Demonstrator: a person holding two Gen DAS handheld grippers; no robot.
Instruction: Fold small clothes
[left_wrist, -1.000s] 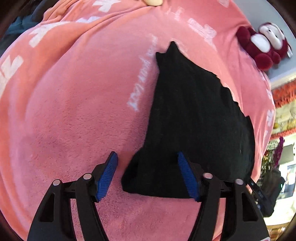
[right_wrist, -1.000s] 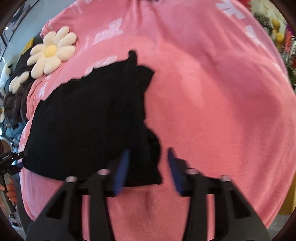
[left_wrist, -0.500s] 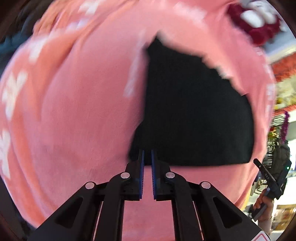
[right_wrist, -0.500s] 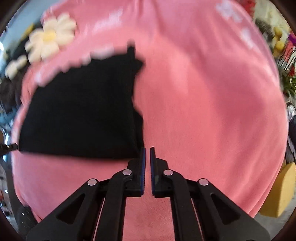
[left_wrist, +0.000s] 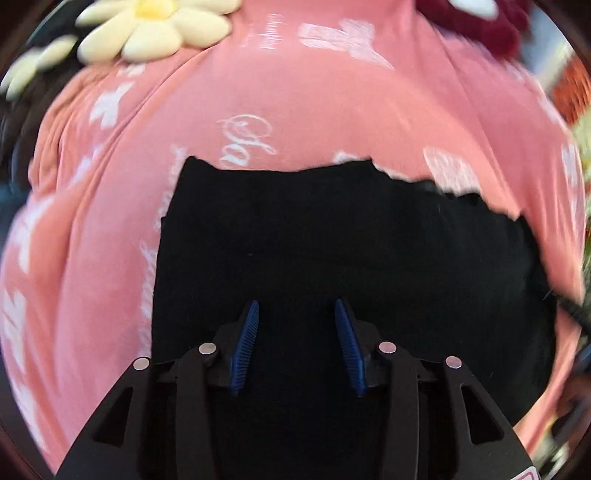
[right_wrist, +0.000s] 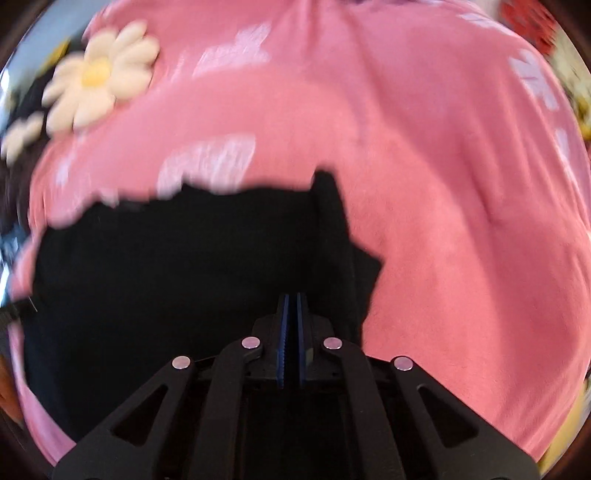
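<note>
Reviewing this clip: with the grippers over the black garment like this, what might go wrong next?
1. The left gripper is open above the black knit garment; closing here may pinch several layers and bunch the fold.
2. The right gripper is shut with nothing visibly between its pads, so it may drag the cloth.
3. The soft pink fleece blanket could get caught too.

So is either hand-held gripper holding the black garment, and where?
Left hand-held gripper is open, holding nothing. Right is shut; any grip on the black garment cannot be told.

Both wrist views look down closely, sharing the black garment (left_wrist: 332, 240) on the pink blanket (right_wrist: 443, 184).
</note>
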